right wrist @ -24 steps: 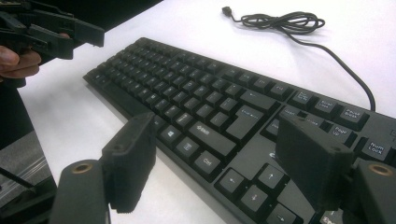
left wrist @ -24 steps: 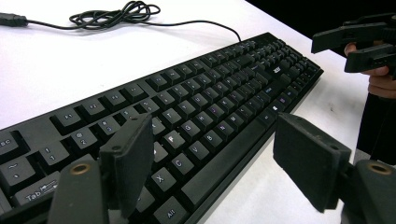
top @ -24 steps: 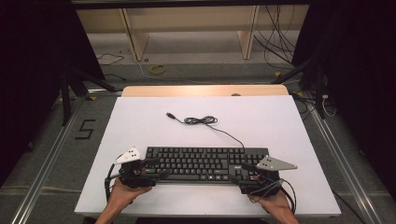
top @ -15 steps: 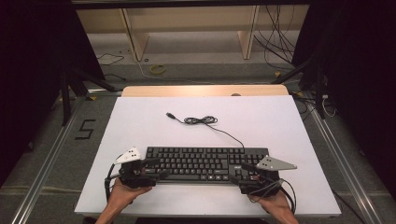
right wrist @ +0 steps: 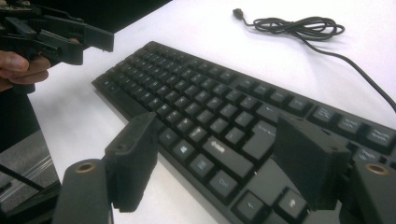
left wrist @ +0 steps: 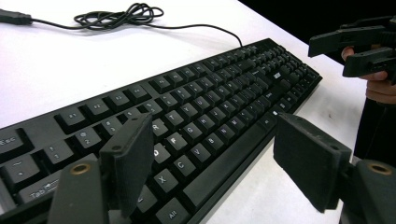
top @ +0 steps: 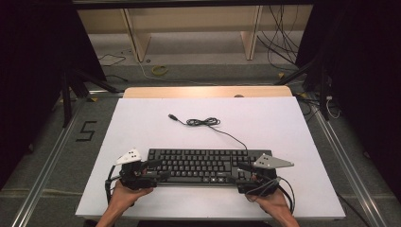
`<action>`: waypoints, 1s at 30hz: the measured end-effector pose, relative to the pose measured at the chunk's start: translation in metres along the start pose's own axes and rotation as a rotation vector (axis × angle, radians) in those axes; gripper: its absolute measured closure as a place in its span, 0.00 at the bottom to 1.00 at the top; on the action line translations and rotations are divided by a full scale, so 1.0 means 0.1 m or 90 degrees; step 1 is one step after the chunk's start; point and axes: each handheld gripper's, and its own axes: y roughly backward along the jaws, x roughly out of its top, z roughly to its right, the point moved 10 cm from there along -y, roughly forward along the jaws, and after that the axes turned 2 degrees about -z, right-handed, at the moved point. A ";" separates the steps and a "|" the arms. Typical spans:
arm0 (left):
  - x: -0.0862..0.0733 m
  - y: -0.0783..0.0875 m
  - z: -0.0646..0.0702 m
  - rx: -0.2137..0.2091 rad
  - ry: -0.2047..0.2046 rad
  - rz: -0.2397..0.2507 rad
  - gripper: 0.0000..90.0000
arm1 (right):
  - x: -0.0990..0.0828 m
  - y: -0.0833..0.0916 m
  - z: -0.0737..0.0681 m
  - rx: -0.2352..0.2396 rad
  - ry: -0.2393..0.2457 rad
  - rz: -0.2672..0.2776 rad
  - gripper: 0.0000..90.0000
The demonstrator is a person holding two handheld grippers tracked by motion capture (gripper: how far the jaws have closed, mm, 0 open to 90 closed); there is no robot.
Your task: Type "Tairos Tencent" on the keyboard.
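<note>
white table [top: 142, 127] | black keyboard [top: 208, 165], coiled cable [top: 203, 122] | left tool [top: 152, 170], right tool [top: 246, 171]: both released

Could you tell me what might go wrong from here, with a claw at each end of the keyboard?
1. Both the left claw and the right claw stand open over the keyboard, so closing them may press keys or grip unevenly.
2. The cable lies coiled behind on the table; a lift or slide could drag it and its plug.
3. Raising one end first might tilt the keyboard out of the other claw.
</note>
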 end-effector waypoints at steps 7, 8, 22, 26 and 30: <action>0.00 0.01 -0.03 0.008 0.001 -0.001 0.32 | 0.13 -0.10 -0.05 0.010 0.007 -0.008 0.37; 0.00 0.01 -0.03 0.009 0.003 -0.002 0.32 | 0.13 -0.10 -0.05 0.010 0.007 -0.008 0.37; -0.03 0.03 -0.14 0.040 0.013 -0.014 0.32 | 0.43 -0.56 -0.23 0.029 0.042 -0.058 0.50; -0.04 0.04 -0.18 0.052 0.012 -0.019 0.33 | 0.49 -0.68 -0.27 0.033 0.044 -0.068 0.53; -0.05 0.05 -0.21 0.060 0.018 -0.024 0.34 | 0.50 -0.76 -0.29 0.030 0.052 -0.083 0.55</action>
